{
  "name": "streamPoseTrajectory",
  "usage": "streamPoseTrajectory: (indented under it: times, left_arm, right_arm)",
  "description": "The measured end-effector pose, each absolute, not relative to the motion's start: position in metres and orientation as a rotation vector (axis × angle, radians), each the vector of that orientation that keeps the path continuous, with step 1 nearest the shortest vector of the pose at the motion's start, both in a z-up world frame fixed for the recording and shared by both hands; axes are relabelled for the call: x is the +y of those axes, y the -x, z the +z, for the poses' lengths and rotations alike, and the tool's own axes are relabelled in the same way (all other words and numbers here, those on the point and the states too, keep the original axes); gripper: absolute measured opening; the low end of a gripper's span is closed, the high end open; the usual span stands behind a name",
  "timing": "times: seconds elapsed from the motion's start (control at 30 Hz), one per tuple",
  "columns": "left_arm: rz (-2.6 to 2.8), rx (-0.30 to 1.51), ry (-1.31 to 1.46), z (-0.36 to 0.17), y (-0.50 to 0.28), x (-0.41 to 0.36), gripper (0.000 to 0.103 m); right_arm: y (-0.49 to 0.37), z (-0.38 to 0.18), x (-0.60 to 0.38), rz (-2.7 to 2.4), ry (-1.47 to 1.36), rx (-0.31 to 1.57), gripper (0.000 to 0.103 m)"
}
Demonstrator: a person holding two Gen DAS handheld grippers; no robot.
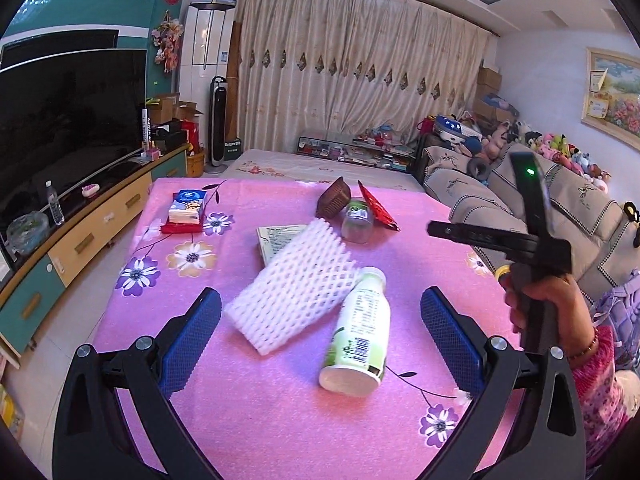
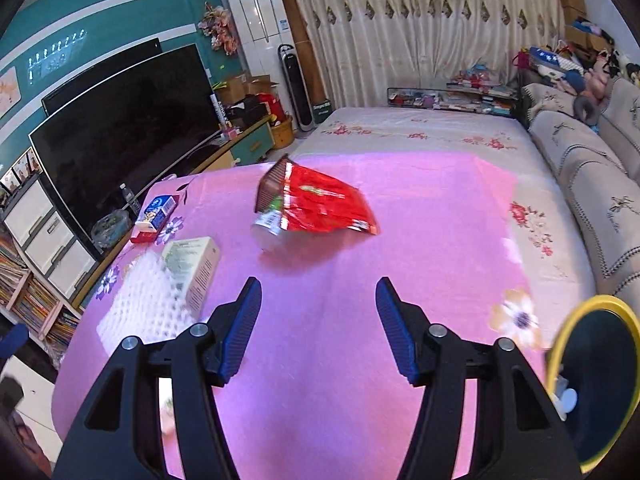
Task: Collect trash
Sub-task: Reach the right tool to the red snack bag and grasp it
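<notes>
My left gripper (image 1: 320, 332) hangs spread wide above the near edge of the bench (image 1: 280, 420), pinching nothing. Between its fingers lie a white foam fruit net (image 1: 292, 288) and a toppled white-and-green drink bottle (image 1: 358, 330), the two touching. Beyond them lie a small carton (image 1: 272, 240), a clear jar (image 1: 357, 220) on its side, a red snack packet (image 1: 378, 208) and a brown basket (image 1: 333, 202). A tissue pack (image 1: 187, 206) sits toward the far left corner. My right gripper (image 2: 318, 320) is also spread and empty, facing the red packet; a yellow-rimmed bin (image 2: 596, 384) sits at the bench's right edge.
</notes>
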State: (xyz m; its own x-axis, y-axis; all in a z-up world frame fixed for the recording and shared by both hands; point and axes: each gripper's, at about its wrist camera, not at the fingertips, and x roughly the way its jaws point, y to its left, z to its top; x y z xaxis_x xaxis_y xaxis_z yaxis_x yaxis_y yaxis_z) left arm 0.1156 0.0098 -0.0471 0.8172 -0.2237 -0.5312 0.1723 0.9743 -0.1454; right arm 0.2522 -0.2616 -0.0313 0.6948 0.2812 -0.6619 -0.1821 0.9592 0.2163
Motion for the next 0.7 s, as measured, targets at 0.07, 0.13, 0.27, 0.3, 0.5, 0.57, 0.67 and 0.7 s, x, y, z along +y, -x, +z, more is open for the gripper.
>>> streamPoseTrajectory:
  times: [0.07, 0.13, 0.27, 0.3, 0.5, 0.57, 0.67, 0.7]
  left_arm:
    - [-0.21, 0.581, 0.101, -0.048, -0.119, 0.008, 0.098]
    - [-0.21, 0.586, 0.109, -0.052, -0.12, 0.011, 0.098]
    - [-0.21, 0.596, 0.118, -0.055, -0.124, 0.014, 0.098]
    - [-0.211, 0.6, 0.119, -0.056, -0.123, 0.014, 0.098]
    - [-0.213, 0.616, 0.125, -0.064, -0.129, 0.017, 0.098]
    - [-0.214, 0.621, 0.127, -0.066, -0.132, 0.018, 0.098]
    - [-0.215, 0.629, 0.13, -0.069, -0.135, 0.017, 0.098]
    - [-0.216, 0.63, 0.131, -0.069, -0.136, 0.017, 0.098]
  right_arm:
    - [-0.269, -0.029, -0.245, 0.265, -0.114, 0.755, 0.057]
    - [-0.285, -0.028, -0.226, 0.256, -0.079, 0.756, 0.057]
    - [-0.311, -0.029, -0.203, 0.218, -0.038, 0.75, 0.057]
    - [-0.318, -0.031, -0.199, 0.208, -0.029, 0.752, 0.057]
    - [-0.35, -0.045, -0.185, 0.156, -0.002, 0.782, 0.054]
    - [-0.358, -0.049, -0.184, 0.152, -0.008, 0.791, 0.051]
    - [-0.365, -0.055, -0.184, 0.154, -0.01, 0.802, 0.044]
    - [-0.366, -0.056, -0.184, 0.158, -0.012, 0.806, 0.04]
